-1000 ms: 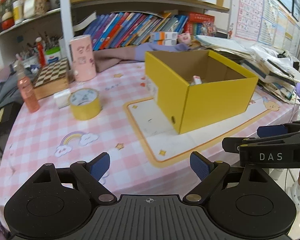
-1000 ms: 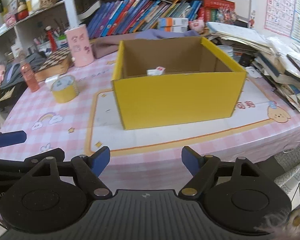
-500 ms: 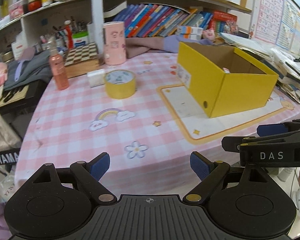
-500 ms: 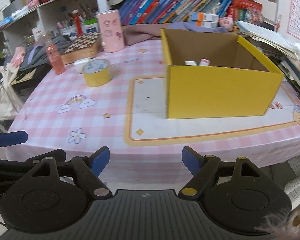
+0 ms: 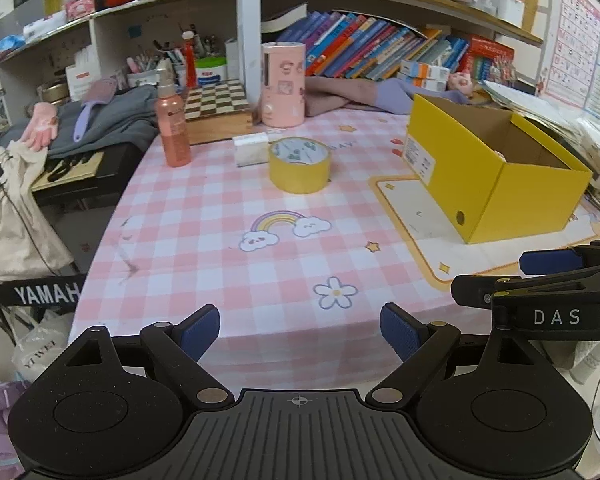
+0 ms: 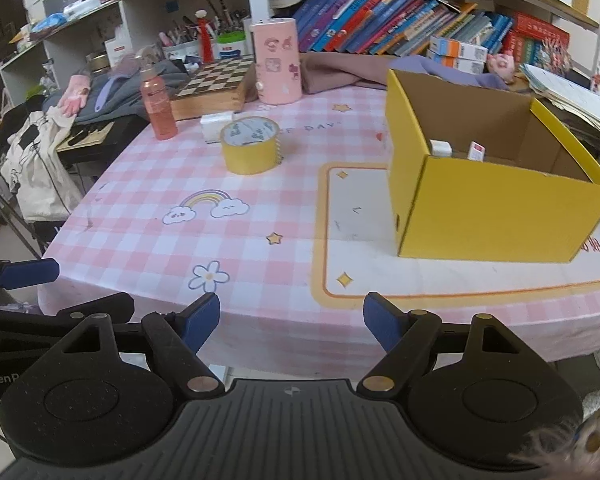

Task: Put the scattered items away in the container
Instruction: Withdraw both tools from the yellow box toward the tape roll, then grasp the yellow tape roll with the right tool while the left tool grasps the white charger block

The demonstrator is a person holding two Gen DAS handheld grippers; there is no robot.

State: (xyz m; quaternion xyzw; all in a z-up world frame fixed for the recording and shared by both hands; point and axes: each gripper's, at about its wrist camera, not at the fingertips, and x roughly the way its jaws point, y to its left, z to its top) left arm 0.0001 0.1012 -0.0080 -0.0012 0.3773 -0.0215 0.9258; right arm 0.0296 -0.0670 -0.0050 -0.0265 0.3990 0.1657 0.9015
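Left wrist view: left gripper (image 5: 300, 330) at the near table edge, blue pads spread wide, nothing between them. Right gripper (image 6: 292, 322) likewise spread wide and empty, level with the near edge; its side profile shows at the right of the left wrist view (image 5: 548, 276).

Pink checked tablecloth (image 5: 228, 248) fills the near ground: printed flower, then a rainbow with clouds. To the right, a cream mat with an orange border (image 6: 364, 256) lies on the cloth.

Yellow box (image 6: 496, 216) stands on the mat, open at the top, cardboard inside. Right wrist view shows two small items on its floor near the left wall: a white one (image 6: 440, 147) and a white-and-red one (image 6: 476, 151). What they are I cannot tell.

Mid-table, left of the box and well apart from it: yellow tape roll (image 5: 299, 165) lying flat. Small white packet (image 5: 251, 148) just beside it, to its far left; touching or not, unclear. Pink spray bottle (image 5: 173, 128) upright farther left, near the table's left edge.

Behind these: chessboard box (image 5: 216, 110), then a pink cylinder with stickers (image 5: 282, 84) upright. Mauve cloth (image 5: 340, 96) bunched to its right. Bookshelf (image 5: 380, 50) at the back wall.
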